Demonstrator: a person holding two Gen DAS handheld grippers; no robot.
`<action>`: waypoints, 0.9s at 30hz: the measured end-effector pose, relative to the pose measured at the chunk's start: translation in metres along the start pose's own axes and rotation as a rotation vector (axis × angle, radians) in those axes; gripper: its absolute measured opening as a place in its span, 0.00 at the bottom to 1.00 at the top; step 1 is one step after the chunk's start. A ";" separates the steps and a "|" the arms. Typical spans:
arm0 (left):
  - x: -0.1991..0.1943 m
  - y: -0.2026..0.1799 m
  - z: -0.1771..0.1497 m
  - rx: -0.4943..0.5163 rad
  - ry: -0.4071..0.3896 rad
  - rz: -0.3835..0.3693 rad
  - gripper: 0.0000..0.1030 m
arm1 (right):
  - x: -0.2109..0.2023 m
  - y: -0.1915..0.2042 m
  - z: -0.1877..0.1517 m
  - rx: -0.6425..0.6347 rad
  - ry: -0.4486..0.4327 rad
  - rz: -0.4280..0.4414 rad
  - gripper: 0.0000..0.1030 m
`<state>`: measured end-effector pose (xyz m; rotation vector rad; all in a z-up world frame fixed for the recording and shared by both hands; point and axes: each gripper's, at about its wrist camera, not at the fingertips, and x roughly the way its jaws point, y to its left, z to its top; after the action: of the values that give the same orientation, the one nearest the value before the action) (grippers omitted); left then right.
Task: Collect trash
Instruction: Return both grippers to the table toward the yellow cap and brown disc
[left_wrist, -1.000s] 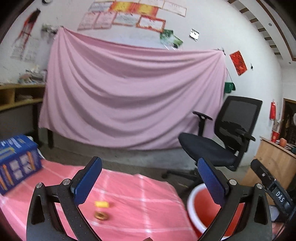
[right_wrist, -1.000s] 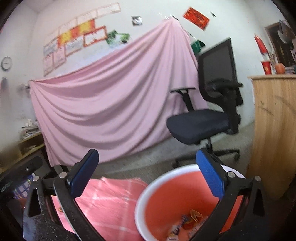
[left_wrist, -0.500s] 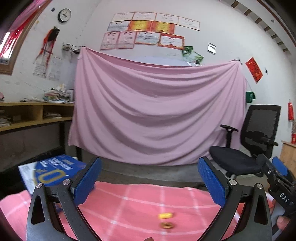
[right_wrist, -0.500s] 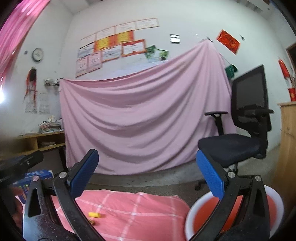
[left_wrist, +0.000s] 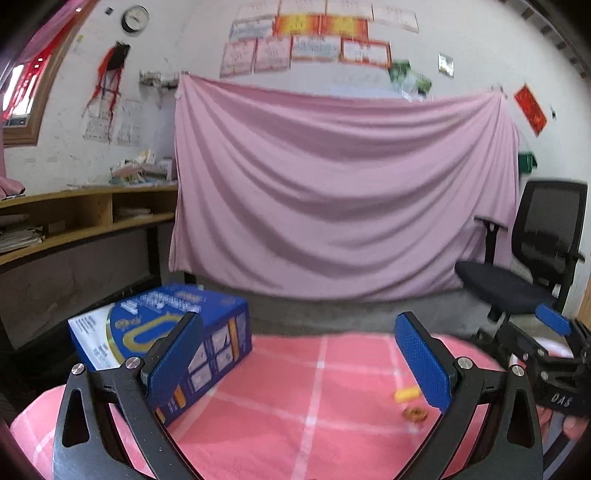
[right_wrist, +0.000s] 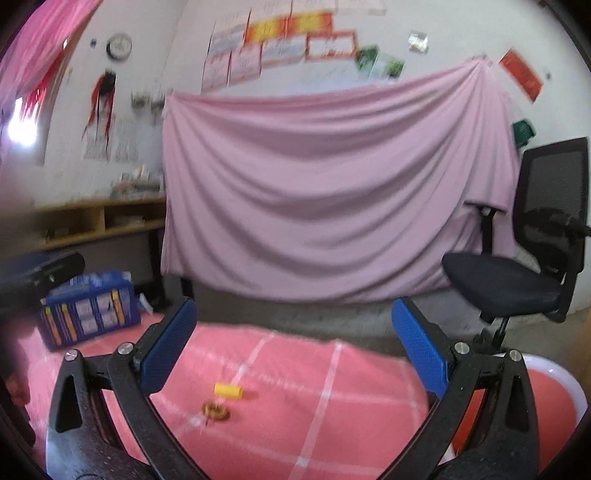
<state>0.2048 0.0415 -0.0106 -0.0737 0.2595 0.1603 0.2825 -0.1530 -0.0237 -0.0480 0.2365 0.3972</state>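
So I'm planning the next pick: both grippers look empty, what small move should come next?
Probably lower the open right gripper onto the yellow piece beside the brown ring on the pink cloth; both lie loose, and the red basin sits on its right.

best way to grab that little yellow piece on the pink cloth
Take the yellow piece from above, across its short width, pads on its long sides: it lies flat like a short roll. The open right hand-held gripper looks nearest. Avoid the brown ring beside it.

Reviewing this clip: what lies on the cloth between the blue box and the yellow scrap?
Nothing: in the right wrist view, only bare pink cloth separates the blue box and yellow scrap. A brown ring-shaped scrap sits just in front.
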 end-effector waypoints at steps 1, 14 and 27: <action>0.004 -0.001 -0.005 0.015 0.023 0.007 0.98 | 0.004 0.000 -0.003 0.004 0.026 0.014 1.00; 0.065 0.000 -0.029 -0.015 0.369 -0.014 0.98 | 0.072 -0.034 -0.037 0.184 0.453 0.097 0.82; 0.102 0.017 -0.050 -0.112 0.604 0.025 0.98 | 0.081 0.001 -0.048 0.032 0.613 0.252 0.73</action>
<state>0.2868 0.0692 -0.0868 -0.2310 0.8546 0.1744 0.3437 -0.1256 -0.0899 -0.1087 0.8601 0.6242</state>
